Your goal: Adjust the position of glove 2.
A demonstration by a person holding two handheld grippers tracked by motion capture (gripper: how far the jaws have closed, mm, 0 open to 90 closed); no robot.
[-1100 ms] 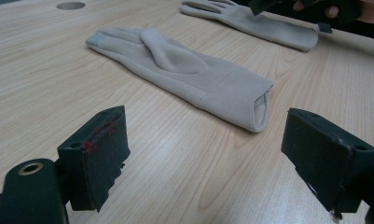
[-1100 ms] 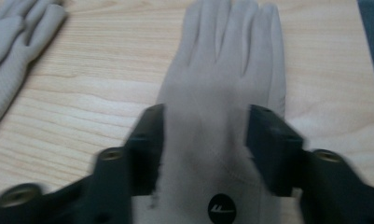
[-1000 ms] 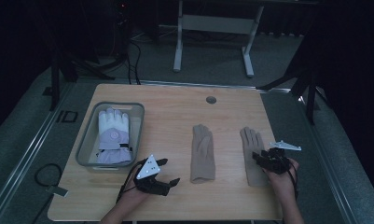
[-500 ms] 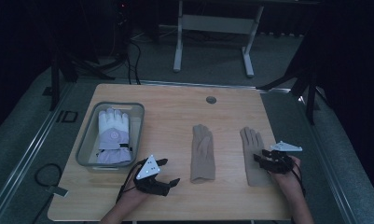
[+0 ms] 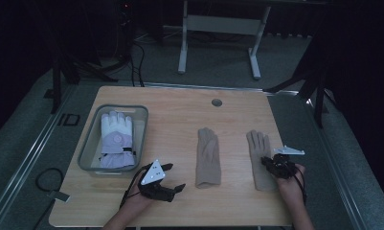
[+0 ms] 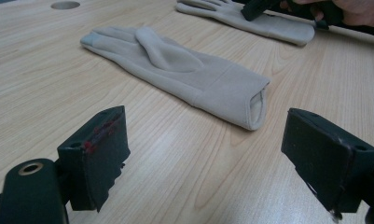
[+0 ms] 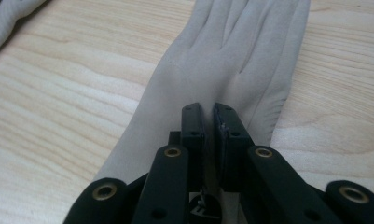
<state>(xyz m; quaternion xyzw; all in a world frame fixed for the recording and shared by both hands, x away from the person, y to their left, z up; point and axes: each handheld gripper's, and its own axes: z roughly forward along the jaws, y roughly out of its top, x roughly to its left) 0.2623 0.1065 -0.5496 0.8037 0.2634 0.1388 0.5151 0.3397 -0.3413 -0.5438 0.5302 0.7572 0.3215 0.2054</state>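
The table [image 5: 180, 110] carries one grey bin [image 5: 91, 143] near its left edge, and in the bin lies one white and lilac glove [image 5: 115, 139], fingers toward the far edge. Two beige gloves lie flat on the bare wood, each with its long axis running from the near edge to the far edge, cuff near, fingers far. The middle glove [image 5: 208, 158] sits about midway across the table; the right glove [image 5: 259, 153] lies close to the right edge, well apart from it.

The right gripper [image 5: 267, 162] rests on the right glove at its palm. Its jaws have just been closing and now stand pinched together on a fold of that glove's cloth, which the right gripper view brings close [image 7: 222, 70].

The left gripper [image 5: 173, 177] lies near the near edge, jaws spread wide with nothing between them. Its own view [image 6: 203, 158] looks into the open cuff of the middle glove [image 6: 184, 74], a detail too small to tell in the high view.
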